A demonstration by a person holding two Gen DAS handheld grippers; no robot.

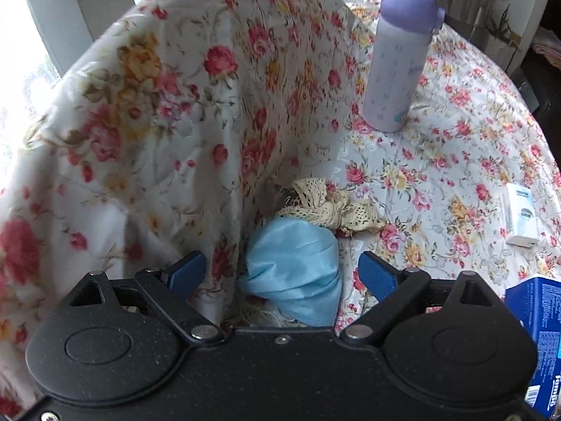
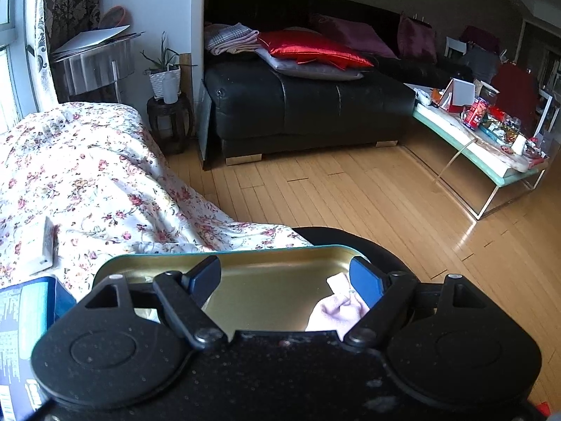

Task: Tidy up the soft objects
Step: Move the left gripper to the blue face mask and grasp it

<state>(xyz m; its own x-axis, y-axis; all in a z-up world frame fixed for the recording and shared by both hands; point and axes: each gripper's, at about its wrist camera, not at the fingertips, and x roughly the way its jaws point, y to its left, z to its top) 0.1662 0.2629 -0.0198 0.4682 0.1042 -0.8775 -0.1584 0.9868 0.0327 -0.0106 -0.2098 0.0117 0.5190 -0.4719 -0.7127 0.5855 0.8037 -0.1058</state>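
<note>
A crumpled light-blue face mask (image 1: 298, 273) lies on the floral tablecloth (image 1: 438, 161), with a cream lace doily (image 1: 329, 207) bunched just behind it. My left gripper (image 1: 282, 270) stands open right over the mask, which sits between the blue pads without being pressed. A raised fold of the floral cloth (image 1: 168, 112) hangs at the left and drapes past the left pad. In the right wrist view my right gripper (image 2: 287, 277) is open above a gold-lined tin tray (image 2: 266, 294). A pale pink cloth (image 2: 336, 312) lies in the tray beside the right pad (image 2: 366, 280).
A lilac bottle (image 1: 399, 59) stands on the table behind the doily. A small white box (image 1: 520, 214) and a blue tissue pack (image 1: 540, 343) lie at the right. Beyond the table edge are wood floor (image 2: 350, 196), a black sofa (image 2: 301, 112) and a cluttered glass coffee table (image 2: 484, 147).
</note>
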